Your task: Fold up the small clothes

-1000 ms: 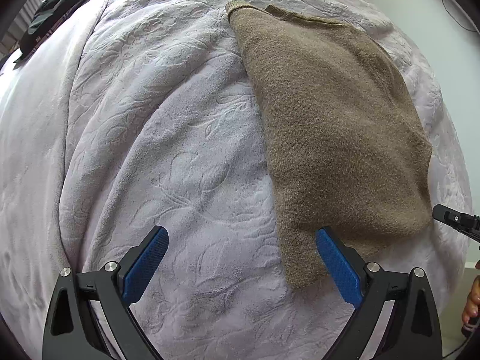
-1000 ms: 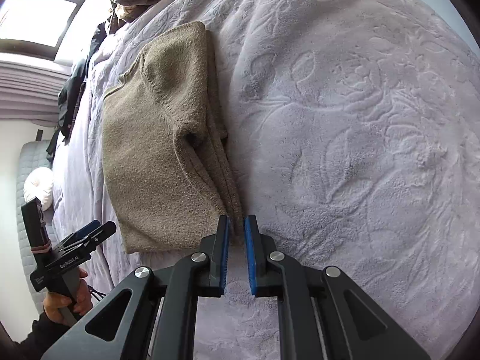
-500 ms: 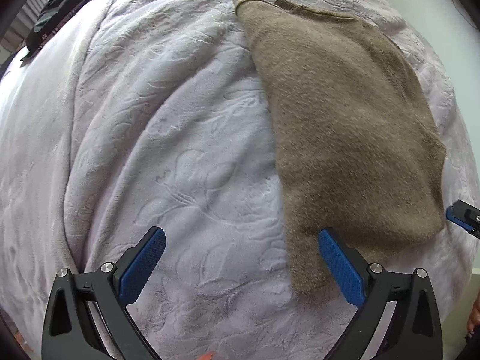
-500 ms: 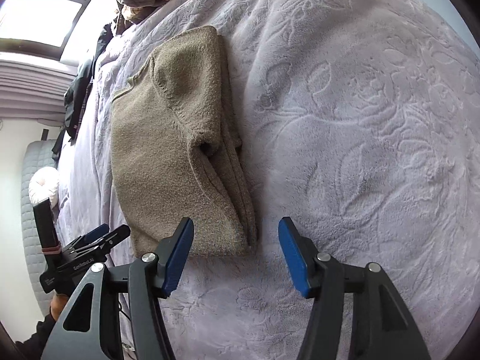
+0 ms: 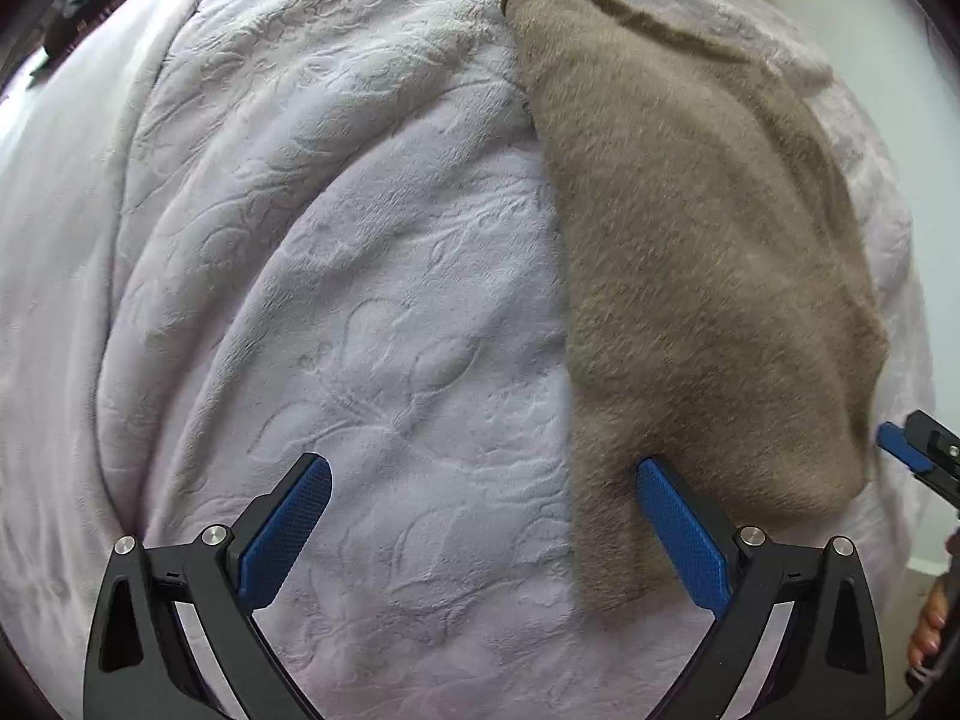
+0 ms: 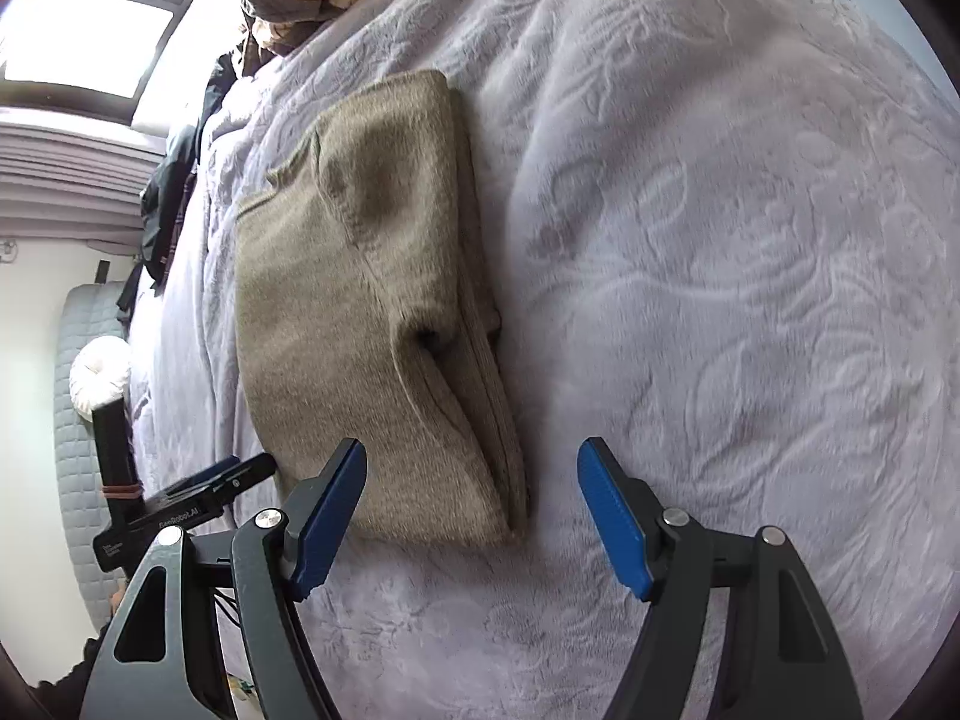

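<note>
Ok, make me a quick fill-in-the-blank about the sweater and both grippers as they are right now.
1. The folded sweater is ____ in colour.
2. The right gripper has its fingers ____, holding nothing.
3. The sweater lies on a pale, embossed ____.
4. The pads on the left gripper fingers are ____.

Missing words: brown; open; blanket; blue

Lilac embossed bedspread [image 6: 720,240] (floral pattern) below a bright window [image 6: 102,24], white wall [image 6: 36,360].
</note>
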